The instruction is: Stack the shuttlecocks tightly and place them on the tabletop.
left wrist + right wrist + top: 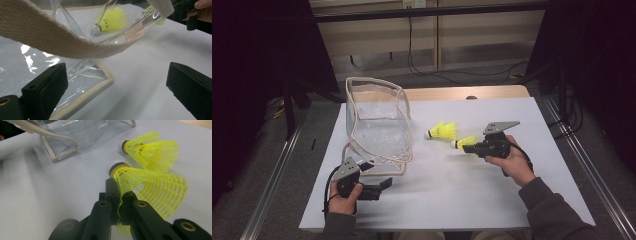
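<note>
Your right gripper [119, 202] is pinching the nearer shuttlecock [150, 187] by its thin skirt mesh — it risks slipping — while your left gripper's [384, 186] fingers are spread beside the clear bag [379, 120].

- In the left gripper view, a woven strap [62, 42] runs off the left and top edges, and part of a yellow shuttlecock [111, 20] blurs behind clear plastic.
- In the right gripper view, the held shuttlecock [150, 187] has its skirt partly hidden behind the black jaws.

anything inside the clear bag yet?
No. The clear bag looks empty through its walls; both yellow shuttlecocks are outside, one lying on the table, one pinched in the right gripper.
</note>
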`<action>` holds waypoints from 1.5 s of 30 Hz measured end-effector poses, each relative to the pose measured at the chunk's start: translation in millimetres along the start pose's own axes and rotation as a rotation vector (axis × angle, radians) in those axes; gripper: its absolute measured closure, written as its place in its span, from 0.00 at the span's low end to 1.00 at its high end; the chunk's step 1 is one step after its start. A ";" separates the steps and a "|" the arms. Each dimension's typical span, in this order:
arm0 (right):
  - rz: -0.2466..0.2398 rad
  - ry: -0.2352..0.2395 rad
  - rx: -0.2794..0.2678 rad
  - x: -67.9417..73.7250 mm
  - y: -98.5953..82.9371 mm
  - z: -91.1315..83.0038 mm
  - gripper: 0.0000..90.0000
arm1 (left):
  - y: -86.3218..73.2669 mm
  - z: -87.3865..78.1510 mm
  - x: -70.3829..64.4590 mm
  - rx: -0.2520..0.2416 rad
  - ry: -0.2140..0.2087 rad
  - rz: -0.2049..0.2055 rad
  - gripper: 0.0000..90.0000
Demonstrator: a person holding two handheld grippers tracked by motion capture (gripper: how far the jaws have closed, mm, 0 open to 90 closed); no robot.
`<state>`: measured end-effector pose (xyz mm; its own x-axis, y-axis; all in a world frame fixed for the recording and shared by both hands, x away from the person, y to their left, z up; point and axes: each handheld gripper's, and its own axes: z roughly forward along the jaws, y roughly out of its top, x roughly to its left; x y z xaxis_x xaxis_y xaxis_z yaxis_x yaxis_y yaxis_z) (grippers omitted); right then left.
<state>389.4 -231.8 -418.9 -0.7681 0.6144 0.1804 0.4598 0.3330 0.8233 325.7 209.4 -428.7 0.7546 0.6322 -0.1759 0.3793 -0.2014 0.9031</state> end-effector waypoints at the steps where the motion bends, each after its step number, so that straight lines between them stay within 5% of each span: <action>1: 0.004 0.003 -0.004 -1.0 -0.1 -0.9 0.99 | 0.0 0.0 0.0 0.000 0.000 -0.001 0.04; 45: 0.054 -0.089 -0.017 -33.5 1.9 -6.7 0.99 | -0.2 -0.3 0.9 0.000 0.003 -0.004 0.04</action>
<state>413.0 -256.6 -419.7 -0.6996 0.6924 0.1765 0.4909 0.2863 0.8228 326.2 210.2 -429.0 0.7513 0.6353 -0.1786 0.3823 -0.1984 0.9025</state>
